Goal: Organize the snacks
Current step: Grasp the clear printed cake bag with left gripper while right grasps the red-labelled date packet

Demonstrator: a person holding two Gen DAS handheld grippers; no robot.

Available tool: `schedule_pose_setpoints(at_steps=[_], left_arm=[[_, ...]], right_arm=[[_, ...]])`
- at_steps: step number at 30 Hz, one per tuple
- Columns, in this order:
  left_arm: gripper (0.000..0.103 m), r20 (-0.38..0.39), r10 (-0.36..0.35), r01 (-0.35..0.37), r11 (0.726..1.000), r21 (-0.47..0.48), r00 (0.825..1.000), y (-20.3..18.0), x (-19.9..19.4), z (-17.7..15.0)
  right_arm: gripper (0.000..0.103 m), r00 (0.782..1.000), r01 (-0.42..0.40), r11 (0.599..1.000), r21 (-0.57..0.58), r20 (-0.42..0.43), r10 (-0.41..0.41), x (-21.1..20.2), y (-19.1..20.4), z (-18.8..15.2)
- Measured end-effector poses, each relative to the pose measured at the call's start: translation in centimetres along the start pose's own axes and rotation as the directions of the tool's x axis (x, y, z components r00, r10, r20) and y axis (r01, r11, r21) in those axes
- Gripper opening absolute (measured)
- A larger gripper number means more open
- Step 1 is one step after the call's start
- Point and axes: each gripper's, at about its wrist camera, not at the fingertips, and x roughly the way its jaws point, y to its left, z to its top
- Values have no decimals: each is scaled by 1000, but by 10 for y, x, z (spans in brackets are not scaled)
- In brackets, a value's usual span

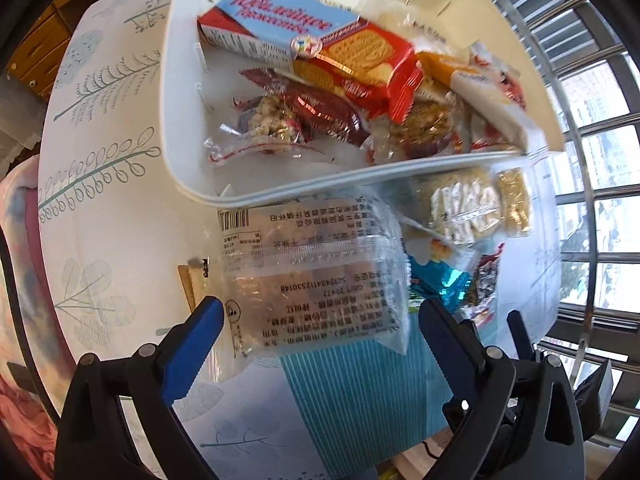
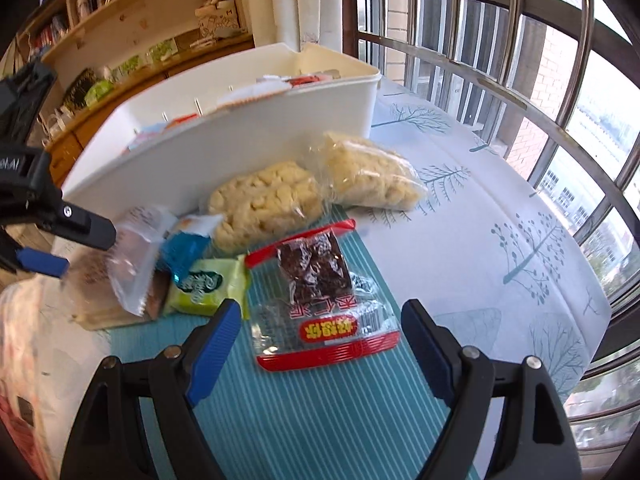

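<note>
- Barred windows (image 2: 500,80) and a wooden bookshelf (image 2: 132,28) frame a table in a tree-print cloth (image 2: 500,216), where a white bin (image 2: 224,152) already part-filled with snacks stands behind a striped teal mat (image 2: 320,412)
- Left gripper (image 1: 320,320), jaws spread wide, hovers around a clear printed packet (image 1: 320,280) lying just short of the bin's near rim (image 1: 288,196); whether the pads touch the film is hard to tell through the blur
- Right gripper (image 2: 320,320), equally wide and holding nothing, straddles a red-edged bag of dark sweets (image 2: 320,304) on the mat
- Slippery film could buckle or slide out if pinched at one corner
- Bin's tall near wall blocks a low carry; a snagged packet might shove the bin along the cloth
- Two pale puffed-snack bags (image 2: 276,200), a green packet (image 2: 208,284) and a blue wrapper (image 2: 186,248) crowd the gap between the arms, so the grippers risk clashing
</note>
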Motion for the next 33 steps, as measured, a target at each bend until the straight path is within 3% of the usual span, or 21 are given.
schedule_pose_setpoints(at_steps=[10, 20, 25, 33], left_arm=[[100, -55, 58, -59, 998, -23, 997, -7, 30, 10], [101, -25, 75, -76, 995, -66, 997, -21, 45, 18], [101, -5, 78, -78, 992, -96, 997, -7, 38, 26], [93, 21, 92, -89, 988, -130, 996, 0, 33, 20]], right_arm=[[83, 1000, -5, 1000, -22, -13, 5, 18, 2, 2], [83, 996, -83, 996, -24, -28, 82, 28, -4, 11], [83, 995, -98, 993, -67, -37, 95, 32, -3, 15], [72, 992, -116, 983, -140, -69, 108, 36, -1, 24]])
